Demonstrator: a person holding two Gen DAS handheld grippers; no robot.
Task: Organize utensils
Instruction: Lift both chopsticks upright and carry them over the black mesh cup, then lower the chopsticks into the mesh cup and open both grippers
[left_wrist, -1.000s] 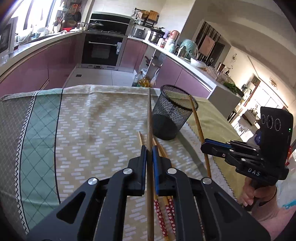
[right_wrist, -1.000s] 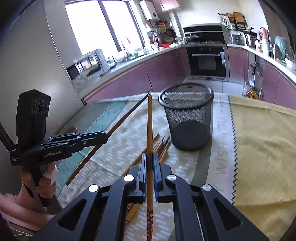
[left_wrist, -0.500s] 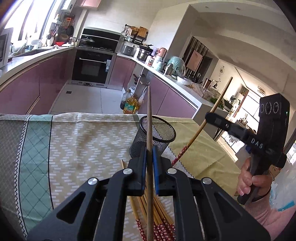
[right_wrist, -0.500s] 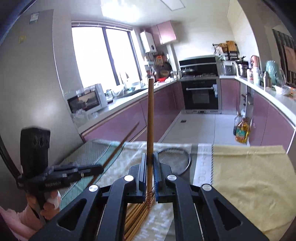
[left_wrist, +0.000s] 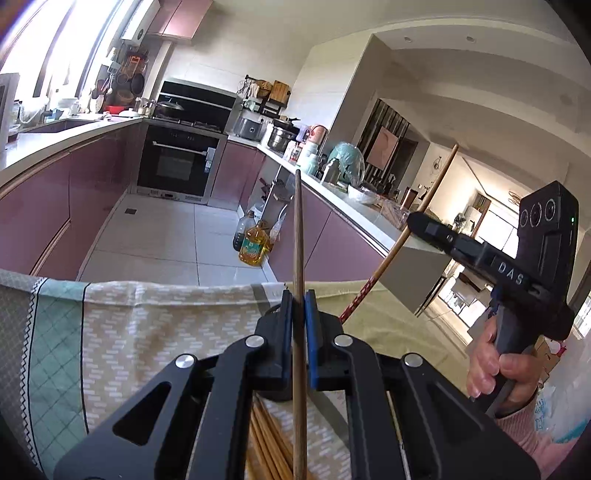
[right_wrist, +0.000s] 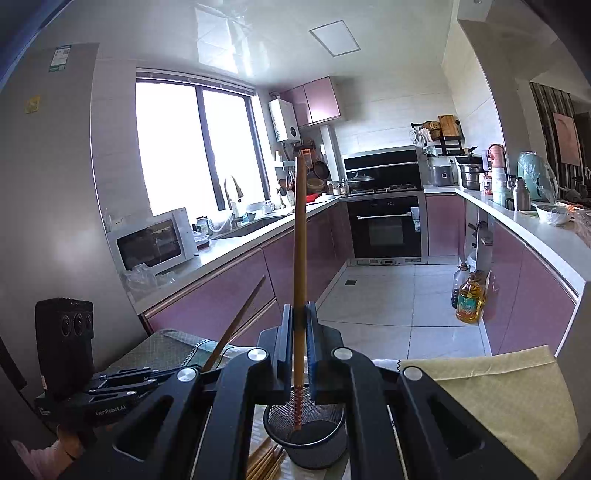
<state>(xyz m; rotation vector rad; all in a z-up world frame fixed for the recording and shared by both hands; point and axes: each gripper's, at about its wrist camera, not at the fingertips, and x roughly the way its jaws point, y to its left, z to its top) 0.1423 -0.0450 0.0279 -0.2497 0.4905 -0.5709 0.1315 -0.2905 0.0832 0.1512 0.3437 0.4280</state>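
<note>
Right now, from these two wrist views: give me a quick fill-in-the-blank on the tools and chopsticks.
1. The right tool is shut on one ____.
2. That chopstick's patterned end hangs over the black ____ basket.
3. The left tool holds its own chopstick roughly ____.
4. Loose chopsticks lie on the ____.

Missing: chopstick; mesh; upright; tablecloth
</note>
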